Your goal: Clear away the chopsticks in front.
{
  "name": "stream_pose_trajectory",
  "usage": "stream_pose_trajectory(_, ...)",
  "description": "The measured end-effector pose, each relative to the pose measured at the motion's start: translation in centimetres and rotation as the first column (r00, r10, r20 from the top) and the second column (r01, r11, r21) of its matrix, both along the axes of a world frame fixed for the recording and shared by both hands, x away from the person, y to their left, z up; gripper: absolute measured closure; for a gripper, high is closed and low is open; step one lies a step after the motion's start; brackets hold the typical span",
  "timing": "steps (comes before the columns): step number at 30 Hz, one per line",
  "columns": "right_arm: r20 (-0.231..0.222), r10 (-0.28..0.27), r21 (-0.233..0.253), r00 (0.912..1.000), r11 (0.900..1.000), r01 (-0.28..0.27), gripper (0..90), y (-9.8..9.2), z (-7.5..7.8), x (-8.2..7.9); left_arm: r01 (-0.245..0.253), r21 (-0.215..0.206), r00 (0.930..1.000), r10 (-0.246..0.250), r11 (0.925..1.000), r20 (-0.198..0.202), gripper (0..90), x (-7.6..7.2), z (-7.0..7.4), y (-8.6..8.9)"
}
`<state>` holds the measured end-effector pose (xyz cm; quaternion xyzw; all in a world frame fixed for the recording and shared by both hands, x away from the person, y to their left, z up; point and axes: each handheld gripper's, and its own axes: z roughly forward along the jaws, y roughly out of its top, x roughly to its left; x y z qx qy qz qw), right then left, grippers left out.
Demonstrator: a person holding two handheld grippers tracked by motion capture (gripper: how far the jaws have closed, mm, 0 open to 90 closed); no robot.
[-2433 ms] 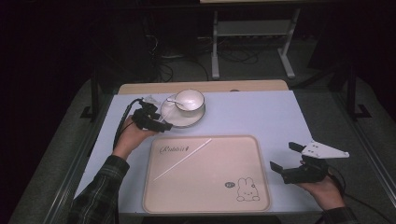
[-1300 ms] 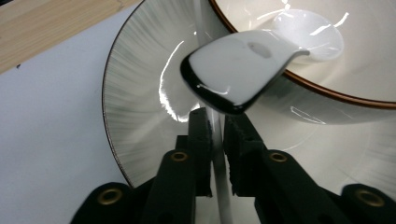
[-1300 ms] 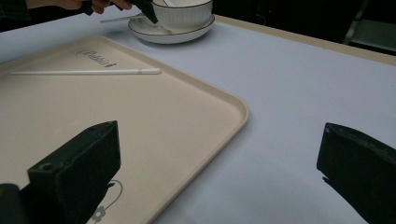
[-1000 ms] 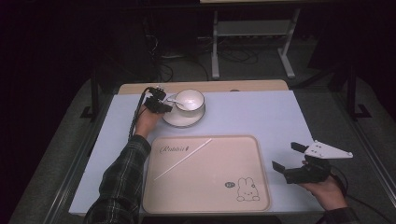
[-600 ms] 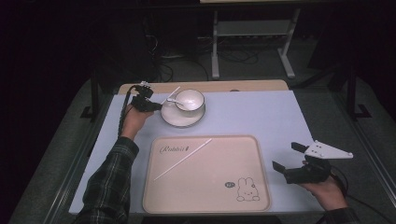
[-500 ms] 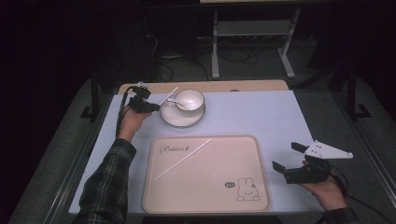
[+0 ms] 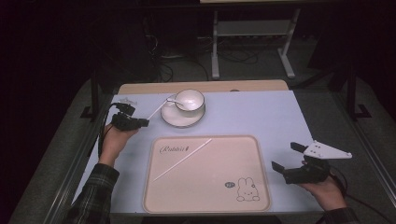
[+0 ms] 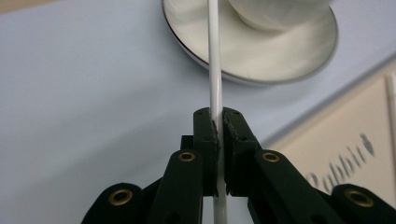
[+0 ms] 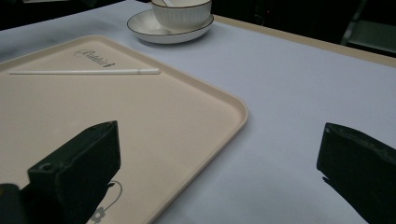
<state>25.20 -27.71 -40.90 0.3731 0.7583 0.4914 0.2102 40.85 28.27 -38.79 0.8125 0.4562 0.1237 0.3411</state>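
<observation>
White and thin, a spoon handle (image 8: 214, 70) sits pinched between the black jaws of your left gripper (image 7: 140, 122), which you hold at the left of the high view, over the pale blue tabletop (image 7: 261, 116) and just left of the saucer (image 7: 175, 119). In the left gripper view the jaws are pressed together on that handle, which runs straight up the frame across the saucer's rim (image 8: 201, 58) toward the cup (image 8: 275, 11). From above, the spoon (image 7: 161, 106) slants up and to the right from your gripper, and its bowl end rests at the left rim of the white teacup (image 7: 189, 100). The cup stands upright in the middle of the saucer, in the upper centre of the frame near the table's far edge.

Below it, filling the lower centre, lies a beige tray (image 7: 233, 158) with script lettering near its upper left corner and a small rabbit drawing (image 7: 245, 190) near its lower right corner. A second thin white stick (image 7: 182, 159) lies loose on the tray, slanting from lower left to upper right. The right gripper view shows it flat on the tray surface, well apart from the cup and saucer.

At the lower right of the high view, your right gripper (image 7: 285, 157) rests in your hand (image 7: 324, 191) just off the tray's right edge. Its jaws are spread wide with nothing between them.
</observation>
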Motion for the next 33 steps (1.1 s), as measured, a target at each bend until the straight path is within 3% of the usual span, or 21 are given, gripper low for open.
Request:
stream_pose_trajectory(1,0.000,0.000,0.000,1.0000,1.000,0.000,0.0,0.0,0.0,0.0,0.000,0.000,1.0000,0.000,1.0000,0.000,84.9,0.0,0.0,0.0)
stream_pose_trajectory(2,0.000,0.000,-0.001,1.0000,1.000,0.000,0.0,0.0,0.0,0.0,0.009,0.005,1.0000,-0.009,0.9999,0.000,84.8,-1.1,-0.1,-0.1)
stream_pose_trajectory(3,0.000,0.000,-0.001,1.0000,1.000,0.000,0.0,0.0,0.0,0.0,0.009,0.005,1.0000,-0.009,0.9999,0.000,84.8,-1.1,-0.1,-0.1)
stream_pose_trajectory(8,0.005,0.005,-0.004,1.0000,1.000,-0.005,0.0,0.1,0.0,-0.1,0.048,-0.004,0.9988,-0.048,0.9988,0.009,84.9,-4.4,0.1,-0.6)
stream_pose_trajectory(9,0.005,0.005,-0.004,1.0000,1.000,-0.005,0.0,0.1,0.0,-0.1,0.048,-0.004,0.9988,-0.048,0.9988,0.009,84.9,-4.4,0.1,-0.6)
stream_pose_trajectory(10,0.004,0.005,-0.005,1.0000,1.000,-0.005,0.0,0.1,0.0,-0.1,0.069,0.000,0.9976,-0.069,0.9976,0.005,84.8,-5.4,-0.1,-1.2)
stream_pose_trajectory(15,0.004,0.007,-0.007,1.0000,1.000,-0.007,0.0,0.2,0.0,0.0,0.119,-0.017,0.9929,-0.119,0.9927,0.000,84.8,-7.0,-0.4,-3.1)
stream_pose_trajectory(16,0.000,0.007,-0.006,1.0000,1.000,-0.007,0.0,0.2,0.0,0.0,0.148,-0.020,0.9890,-0.148,0.9888,-0.004,84.8,-7.6,-0.6,-4.2)
stream_pose_trajectory(19,0.000,0.008,-0.007,1.0000,1.000,-0.008,0.0,0.2,0.0,0.0,0.174,-0.018,0.9846,-0.175,0.9845,-0.011,84.8,-8.2,-0.7,-5.5)
stream_pose_trajectory(24,0.000,0.009,-0.008,1.0000,1.000,-0.009,0.0,0.2,-0.1,0.0,0.274,0.009,0.9602,-0.273,0.9616,-0.058,84.8,-9.2,-2.0,-9.6)
stream_pose_trajectory(25,0.000,0.009,-0.008,1.0000,1.000,-0.009,0.0,0.2,-0.1,0.0,0.274,0.009,0.9602,-0.273,0.9616,-0.058,84.8,-9.2,-2.0,-9.6)
stream_pose_trajectory(27,0.000,0.010,-0.008,1.0000,1.000,-0.010,0.0,0.3,-0.1,0.0,0.303,0.028,0.9509,-0.300,0.9525,-0.074,84.8,-9.3,-2.6,-11.1)
stream_pose_trajectory(32,-0.001,0.009,-0.006,1.0000,1.000,-0.009,0.0,0.3,0.0,0.0,0.314,0.047,0.9465,-0.308,0.9484,-0.095,84.8,-9.3,-3.4,-12.2)
stream_pose_trajectory(33,0.000,0.010,-0.006,1.0000,1.000,-0.010,0.0,0.3,-0.1,0.0,0.305,0.046,0.9484,-0.299,0.9511,-0.104,84.7,-9.3,-3.8,-12.5)
